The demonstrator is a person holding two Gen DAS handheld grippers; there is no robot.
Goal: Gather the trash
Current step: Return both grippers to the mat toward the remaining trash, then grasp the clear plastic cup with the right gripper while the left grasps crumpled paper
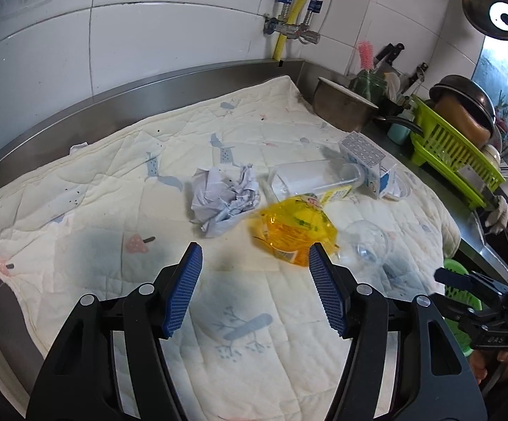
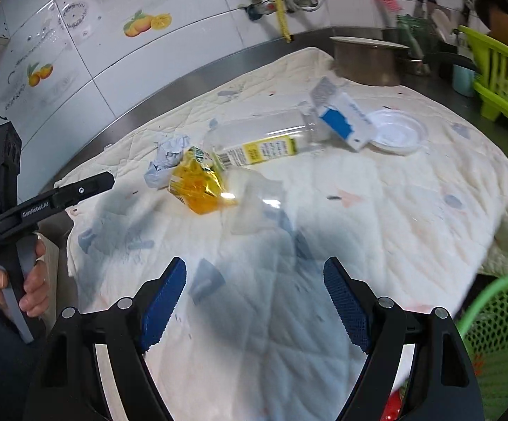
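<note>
The blue ribbed pads [image 1: 183, 291] of the left gripper [image 1: 255, 287] sit nearest the lens, spread apart with nothing but bare quilt between them. The right gripper [image 2: 255, 303] stands wider, its jaws likewise empty above the quilted cloth [image 2: 411, 231].

Just beyond the left gripper's right-hand fingertip lies the crumpled yellow wrapper [image 1: 294, 233], ahead and slightly to the right of the gap, near it but not touching. Left of the wrapper and farther off sits the wad of crumpled paper [image 1: 224, 194], roughly straight ahead of the left finger. Behind both, the clear plastic bottle [image 1: 315, 180] lies on its side, its long axis running across the left view, its neck toward the small blue-and-white carton [image 1: 367, 161], which leans over that end. A clear plastic cup [image 1: 367, 242] lies tipped over beside the wrapper, to its right.

From the right wrist, the yellow wrapper [image 2: 201, 186] lies well ahead and to the left, the cup [image 2: 259, 207] just beside it and closer to that gripper's line. A clear round lid [image 2: 395, 131] rests past the carton [image 2: 341, 119]. The green mesh basket [image 2: 495, 336], likely the bin for the trash, stands off the cloth's edge at the right.

The left gripper appears nearer the wrapper; a short reach forward and rightward would bracket it.
</note>
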